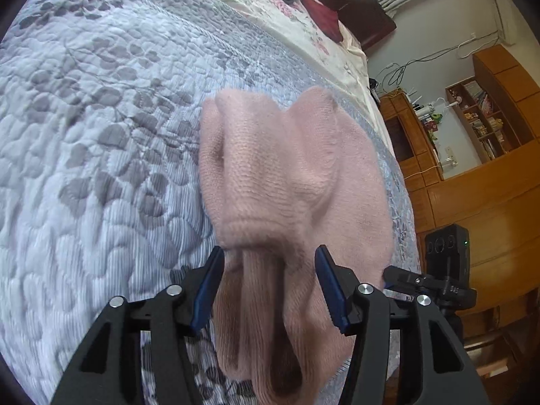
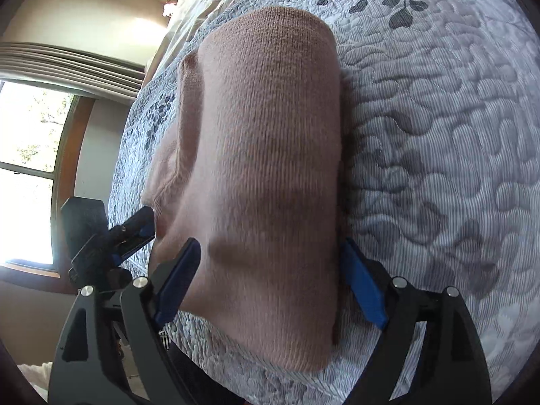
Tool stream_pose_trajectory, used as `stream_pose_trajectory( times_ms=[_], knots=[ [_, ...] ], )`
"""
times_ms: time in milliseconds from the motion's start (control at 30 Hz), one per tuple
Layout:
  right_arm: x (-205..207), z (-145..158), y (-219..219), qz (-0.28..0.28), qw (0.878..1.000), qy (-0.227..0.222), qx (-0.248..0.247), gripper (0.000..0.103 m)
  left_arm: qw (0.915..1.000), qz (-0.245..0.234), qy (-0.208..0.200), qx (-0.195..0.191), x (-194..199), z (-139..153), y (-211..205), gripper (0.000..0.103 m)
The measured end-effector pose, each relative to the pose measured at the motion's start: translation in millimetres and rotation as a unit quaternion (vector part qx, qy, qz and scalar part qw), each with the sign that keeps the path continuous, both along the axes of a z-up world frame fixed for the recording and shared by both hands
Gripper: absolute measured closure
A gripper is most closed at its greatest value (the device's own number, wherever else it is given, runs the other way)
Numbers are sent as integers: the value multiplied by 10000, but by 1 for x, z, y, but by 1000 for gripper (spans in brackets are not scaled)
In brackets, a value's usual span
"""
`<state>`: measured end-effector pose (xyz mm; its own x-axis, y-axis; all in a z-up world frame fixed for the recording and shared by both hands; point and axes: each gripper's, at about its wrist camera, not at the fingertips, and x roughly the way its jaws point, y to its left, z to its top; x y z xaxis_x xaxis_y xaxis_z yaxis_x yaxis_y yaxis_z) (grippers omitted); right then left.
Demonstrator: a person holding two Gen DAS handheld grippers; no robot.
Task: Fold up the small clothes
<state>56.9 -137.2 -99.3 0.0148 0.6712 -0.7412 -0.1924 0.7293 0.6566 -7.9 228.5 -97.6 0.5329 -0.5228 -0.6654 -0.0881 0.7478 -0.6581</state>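
Left gripper (image 1: 270,283) spread wide, straddling rumpled end of pink knit garment (image 1: 290,182) on quilted bedspread (image 1: 101,135), gripping nothing. Right gripper (image 2: 270,280) wide too, straddling the smooth folded side. Looks mostly folded; left end needs tidying.

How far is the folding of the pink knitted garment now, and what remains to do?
Done: the pink knitted garment already lies doubled into a compact bundle on the quilted bedspread, with layered folds showing in the left wrist view. In hand: nothing; the left gripper and right gripper both have open jaws around its near end. Left: perhaps one last fold or smoothing the bunched far end.
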Motion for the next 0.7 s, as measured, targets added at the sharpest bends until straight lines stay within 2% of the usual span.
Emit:
stream_pose_trajectory(
  times_ms=[100, 233, 367, 400, 433, 500, 533, 633, 700],
  knots=[
    [-25, -3, -11, 12, 10000, -2, -23, 19, 9999, -23, -107, 58, -26, 14, -7, 46],
    [-45, -18, -20, -154, 9997, 153, -56, 19, 9994, -109, 226, 238, -31, 4, -25, 45],
    [-44, -31, -19, -317, 9990, 308, -3, 22, 9981, -108, 554, 254, -26, -12, -34, 47],
    [-43, -31, -14, -280, 9990, 335, -29, 33, 9980, -123, 529, 315, -26, -11, -36, 51],
    [-42, -31, -10, -216, 9991, 375, -36, 49, 9972, -135, 594, 444, -25, -11, -37, 61],
    [-42, -21, -7, -153, 9993, 307, -164, 64, 9960, -131, 694, 543, -23, -12, -36, 76],
    [-41, -14, -6, -96, 9996, 196, -186, 73, 9958, -116, 716, 550, -23, -12, -34, 80],
    [-45, 4, -3, -25, 9998, -37, -208, 77, 9952, -170, 734, 626, -21, -15, -30, 84],
    [-46, 5, 1, -36, 9996, -75, -276, 77, 9941, -211, 786, 719, -21, -21, -30, 84]
  ],
)
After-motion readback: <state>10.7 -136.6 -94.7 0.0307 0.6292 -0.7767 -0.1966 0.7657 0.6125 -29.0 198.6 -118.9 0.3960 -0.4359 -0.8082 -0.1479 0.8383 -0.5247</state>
